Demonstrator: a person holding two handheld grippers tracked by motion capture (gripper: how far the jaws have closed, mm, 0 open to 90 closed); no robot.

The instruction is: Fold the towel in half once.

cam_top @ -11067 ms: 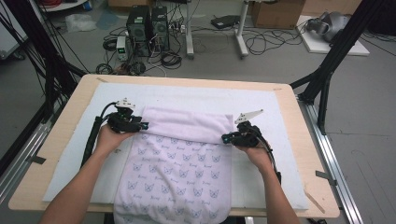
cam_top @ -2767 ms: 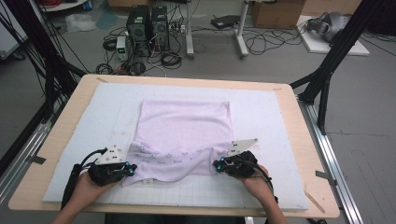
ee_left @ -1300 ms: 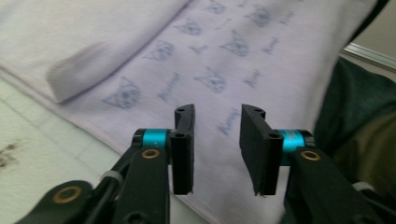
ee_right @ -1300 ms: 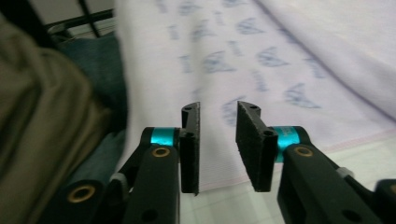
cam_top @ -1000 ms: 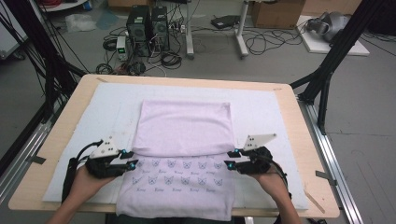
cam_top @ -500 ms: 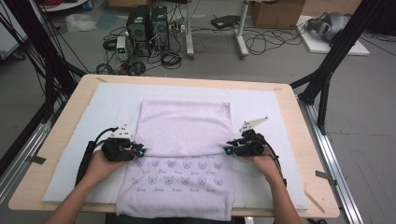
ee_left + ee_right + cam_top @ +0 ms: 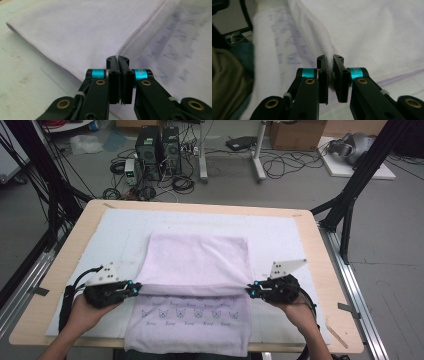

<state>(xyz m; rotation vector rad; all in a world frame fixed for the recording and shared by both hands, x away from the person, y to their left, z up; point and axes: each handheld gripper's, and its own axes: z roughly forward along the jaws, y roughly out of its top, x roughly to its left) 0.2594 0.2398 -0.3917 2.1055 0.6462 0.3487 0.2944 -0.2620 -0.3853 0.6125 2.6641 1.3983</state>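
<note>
A pale lilac towel lies on the white mat, its plain far half folded over a near half printed with small cat faces. My left gripper is at the left end of the hem where the two halves meet. Its jaws have just been closing and now pinch the stitched edge. At the right end of that hem, my right gripper has also just been closing and is shut on a bunch of the towel's edge. A hand holds each gripper from the near side.
The white mat covers most of the wooden table. The towel's near end reaches the table's front edge. Black frame legs stand at both sides. Computer cases and cables lie on the floor beyond.
Both grippers moved inward and away from the person to the towel's side edges, then drew back slightly. Their jaws went from open to shut on the hem.
</note>
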